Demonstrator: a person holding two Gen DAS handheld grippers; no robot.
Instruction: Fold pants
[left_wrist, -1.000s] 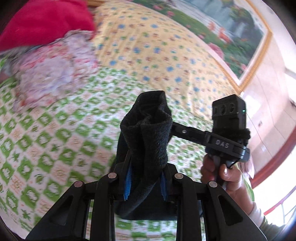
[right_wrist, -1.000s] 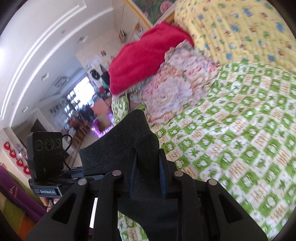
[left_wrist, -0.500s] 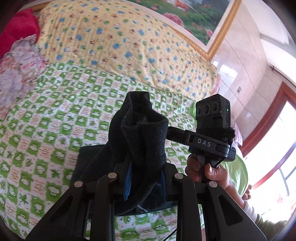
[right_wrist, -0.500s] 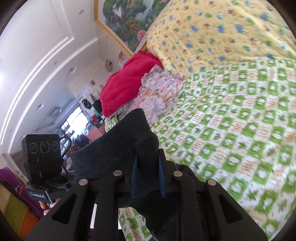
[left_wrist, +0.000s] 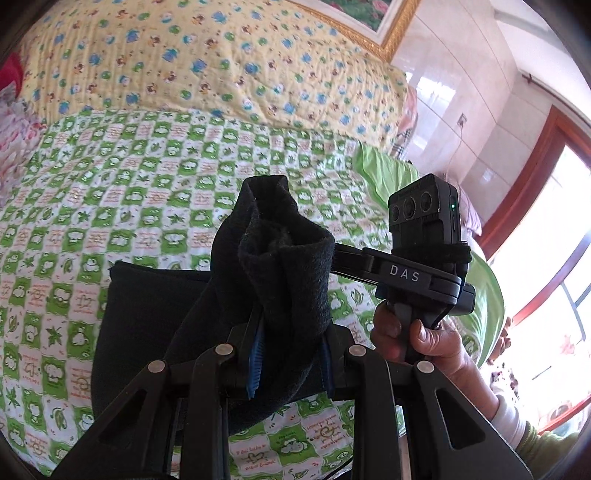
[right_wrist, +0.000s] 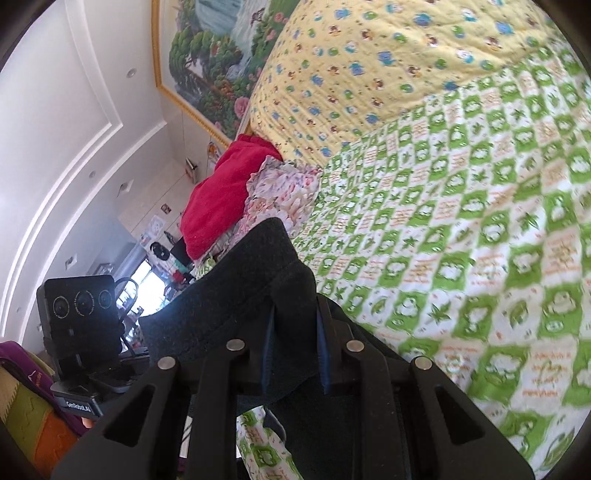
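Observation:
The pants are black fleece (left_wrist: 155, 314). Part of them lies flat on the green checked bedspread (left_wrist: 110, 192). My left gripper (left_wrist: 290, 354) is shut on a bunched upright fold of them (left_wrist: 288, 266), lifted above the bed. My right gripper (right_wrist: 293, 354) is shut on another edge of the black pants (right_wrist: 240, 291), also held up. In the left wrist view the right gripper's body (left_wrist: 424, 273) and the hand holding it sit just right of the fold. In the right wrist view the left gripper's body (right_wrist: 81, 325) is at the far left.
A yellow patterned quilt (left_wrist: 221, 62) lies along the head of the bed. A red blanket (right_wrist: 225, 192) and a floral cloth (right_wrist: 280, 192) are piled at one side. A framed painting (right_wrist: 221, 59) hangs on the wall. A window (left_wrist: 546, 258) is to the right.
Both grippers have swung with the pants still clamped. The left view turned right, away from the red and floral pile, and more flat black cloth shows on the bedspread.

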